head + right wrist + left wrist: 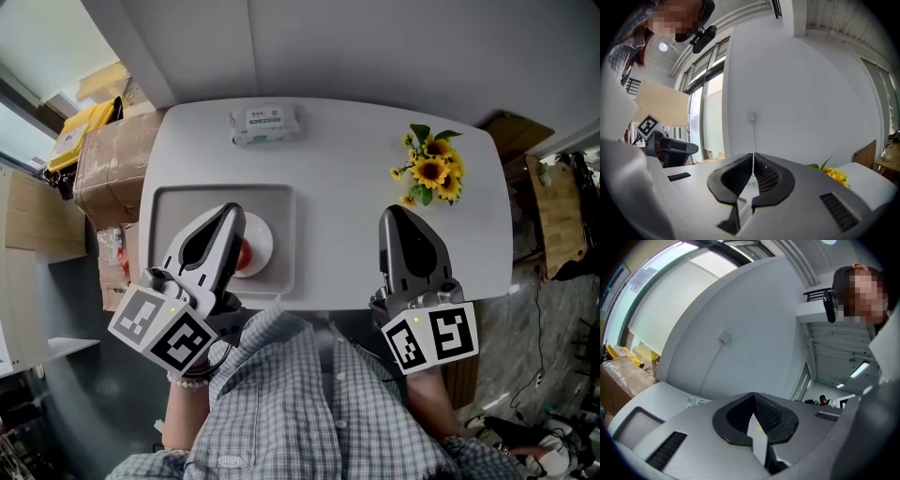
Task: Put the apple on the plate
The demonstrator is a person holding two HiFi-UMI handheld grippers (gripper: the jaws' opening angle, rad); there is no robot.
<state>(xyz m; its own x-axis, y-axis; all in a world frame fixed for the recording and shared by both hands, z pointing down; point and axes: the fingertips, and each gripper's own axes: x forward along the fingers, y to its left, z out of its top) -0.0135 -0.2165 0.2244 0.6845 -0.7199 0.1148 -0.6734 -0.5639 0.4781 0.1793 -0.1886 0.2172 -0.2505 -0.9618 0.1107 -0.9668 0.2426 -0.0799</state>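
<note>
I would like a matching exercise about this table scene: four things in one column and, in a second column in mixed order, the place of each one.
Things:
1. apple
2. wipes pack
3. sunflowers
4. cardboard box

Places:
A. off the table, beside its left end
B. on the white plate
C. at the table's far edge, near the middle
D. on the right part of the table

Pairs: 1-B, 2-C, 3-D, 4-A

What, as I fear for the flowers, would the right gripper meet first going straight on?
Probably the wall: the right gripper points over bare table, flowers off to its right.
</note>
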